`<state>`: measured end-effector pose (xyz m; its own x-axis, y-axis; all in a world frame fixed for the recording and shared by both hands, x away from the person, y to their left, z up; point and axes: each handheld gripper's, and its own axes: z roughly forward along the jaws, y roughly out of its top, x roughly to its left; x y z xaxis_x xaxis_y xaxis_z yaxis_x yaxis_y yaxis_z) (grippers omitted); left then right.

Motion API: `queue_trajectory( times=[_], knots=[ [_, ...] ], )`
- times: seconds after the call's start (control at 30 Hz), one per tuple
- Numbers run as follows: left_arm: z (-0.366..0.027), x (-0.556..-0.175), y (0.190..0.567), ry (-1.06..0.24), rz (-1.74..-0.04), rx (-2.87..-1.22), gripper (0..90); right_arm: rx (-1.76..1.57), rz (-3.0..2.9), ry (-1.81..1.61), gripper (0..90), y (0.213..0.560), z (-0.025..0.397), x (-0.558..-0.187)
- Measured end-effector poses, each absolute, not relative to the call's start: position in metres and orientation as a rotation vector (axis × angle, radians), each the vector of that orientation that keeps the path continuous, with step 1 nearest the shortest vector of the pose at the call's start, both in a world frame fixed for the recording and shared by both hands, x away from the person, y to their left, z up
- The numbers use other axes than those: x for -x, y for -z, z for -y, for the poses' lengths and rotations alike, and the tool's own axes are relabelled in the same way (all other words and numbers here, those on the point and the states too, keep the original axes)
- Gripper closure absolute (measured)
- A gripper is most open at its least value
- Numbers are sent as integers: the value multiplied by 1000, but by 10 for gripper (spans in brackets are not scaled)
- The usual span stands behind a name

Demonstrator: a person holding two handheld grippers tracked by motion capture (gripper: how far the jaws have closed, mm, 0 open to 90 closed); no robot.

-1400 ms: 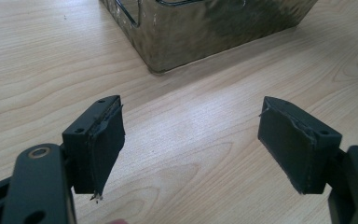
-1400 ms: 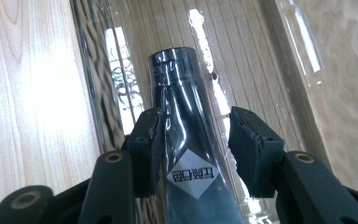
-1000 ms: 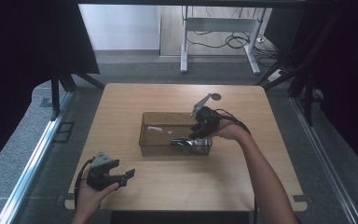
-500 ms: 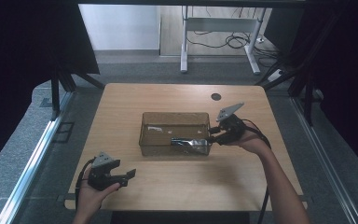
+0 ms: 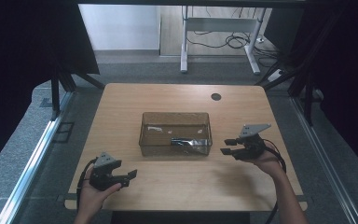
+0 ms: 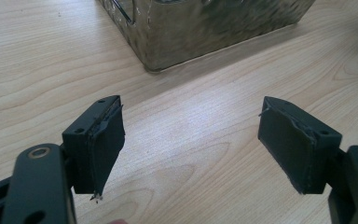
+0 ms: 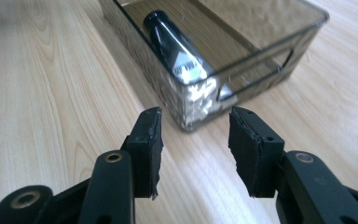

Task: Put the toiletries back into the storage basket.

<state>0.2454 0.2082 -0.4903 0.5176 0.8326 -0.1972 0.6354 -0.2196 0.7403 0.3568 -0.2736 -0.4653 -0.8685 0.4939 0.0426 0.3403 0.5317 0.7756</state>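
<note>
Left gripper [image 5: 131, 176] near desk [image 5: 177, 95] front-left corner, fingers [image 6: 98, 140] released wide, nothing between them, hovering over bare wood. Clear smoky bin [image 5: 175, 149] mid-desk, holds a dark tube [image 5: 186, 141] lying flat along its front-right side; a small pale scrap [image 5: 154, 129] shows by its back-left. Right gripper [image 5: 230, 146] just off the bin's right end, near the desk's right edge, fingers [image 7: 149, 140] released, empty, aimed at the bin corner. Left gripper view gives the bin's textured wall and a corner, contents too blurred to tell. Right gripper view looks in over the rim: tube's black cap, white label, handle slot in the end wall. High view adds a dark hole [image 5: 216, 97] toward the desk's back-right.
</note>
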Motion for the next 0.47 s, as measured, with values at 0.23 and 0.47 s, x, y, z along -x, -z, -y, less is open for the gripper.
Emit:
queue_trajectory(
  times=[0.23,0.47],
  knots=[
    [-205,-246,490,-306,-1195,-1953,230,-762,-2531,-1273,528,484,283,-345],
    [-206,-247,491,-305,-1196,-1953,230,-789,-2458,-1285,481,487,285,-341]
  ],
)
